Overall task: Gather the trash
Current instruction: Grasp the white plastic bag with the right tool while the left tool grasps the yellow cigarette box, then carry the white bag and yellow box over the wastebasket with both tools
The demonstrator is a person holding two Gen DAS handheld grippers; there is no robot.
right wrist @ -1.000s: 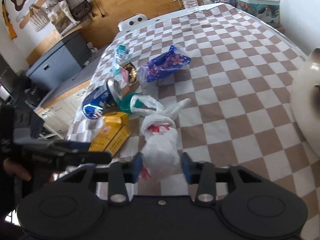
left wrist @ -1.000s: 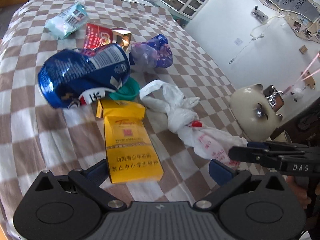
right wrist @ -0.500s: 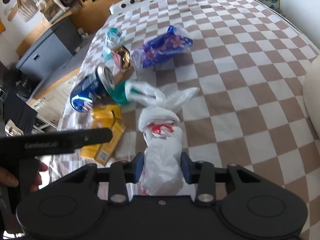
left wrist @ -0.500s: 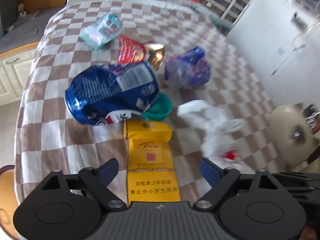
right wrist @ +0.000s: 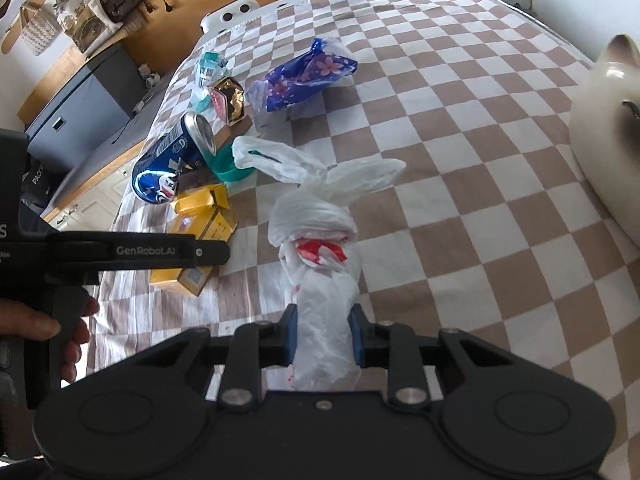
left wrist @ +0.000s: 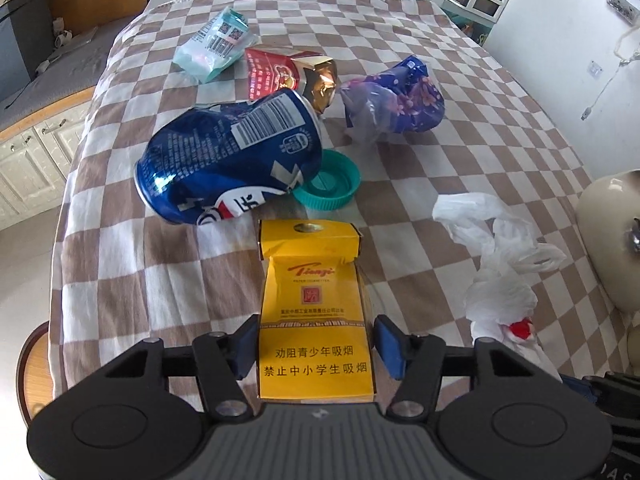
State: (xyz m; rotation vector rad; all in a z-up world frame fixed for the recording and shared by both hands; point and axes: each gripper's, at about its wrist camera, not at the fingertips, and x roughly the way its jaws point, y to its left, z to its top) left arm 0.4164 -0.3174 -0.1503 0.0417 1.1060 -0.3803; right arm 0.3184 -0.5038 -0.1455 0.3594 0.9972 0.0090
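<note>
**Yellow pack lined up between the left jaws, white bag held by the right**

The yellow cigarette pack (left wrist: 314,312) lies flat on the checkered worktop (left wrist: 460,80), and its long axis runs straight away from the left gripper (left wrist: 316,346), in the same direction as the fingers. The near half of the pack is placed between the 2 blue pads (left wrist: 389,346). A narrow gap is seen on the right side of the pack, while the left pad is almost touching, so the jaws are released and nothing is gripped yet. The opened flap end of the pack points to the blue can (left wrist: 230,158) and the teal cap (left wrist: 330,180), which lie just beyond it.

The right gripper (right wrist: 322,338) is clenched on the white plastic bag (right wrist: 320,272). The bag is stretched forward from the jaws, its knotted handles pointing away over the worktop.

The left gripper is clearly the nearer one to the pack. It is judged that only a closing across the short width is needed for the coming move, because the pack is already centred. A slightly deeper reach can be considered, so that the pack is not turned when the pads meet it.
</note>
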